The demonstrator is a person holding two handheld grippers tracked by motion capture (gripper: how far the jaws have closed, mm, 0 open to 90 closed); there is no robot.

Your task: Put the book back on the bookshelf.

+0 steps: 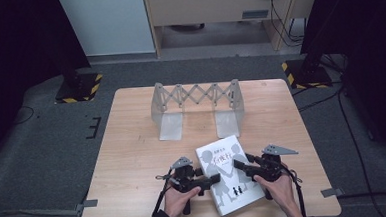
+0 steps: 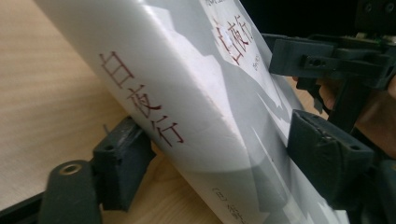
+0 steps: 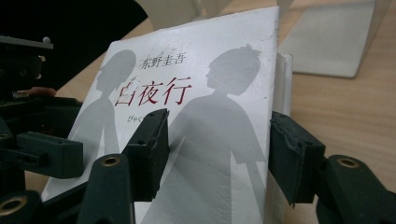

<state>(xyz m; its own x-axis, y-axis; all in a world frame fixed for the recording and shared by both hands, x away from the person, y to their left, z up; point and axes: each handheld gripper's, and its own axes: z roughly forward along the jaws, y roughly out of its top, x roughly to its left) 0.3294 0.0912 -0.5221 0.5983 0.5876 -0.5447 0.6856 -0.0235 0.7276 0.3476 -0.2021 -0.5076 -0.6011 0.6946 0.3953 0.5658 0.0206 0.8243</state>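
High view: a white book [image 1: 228, 176] lies at the near edge of the wooden table [image 1: 132, 141], between both grippers, with a folding metal book rack [image 1: 196, 106] standing well beyond it. The left gripper [image 1: 211, 180] reaches in from the book's left side; in the left gripper view its jaws straddle the spine, one under the book and one on the cover. The right gripper [image 1: 240, 165] has one jaw on the cover and one beside the page edge; whether either grip is tight, I cannot tell.
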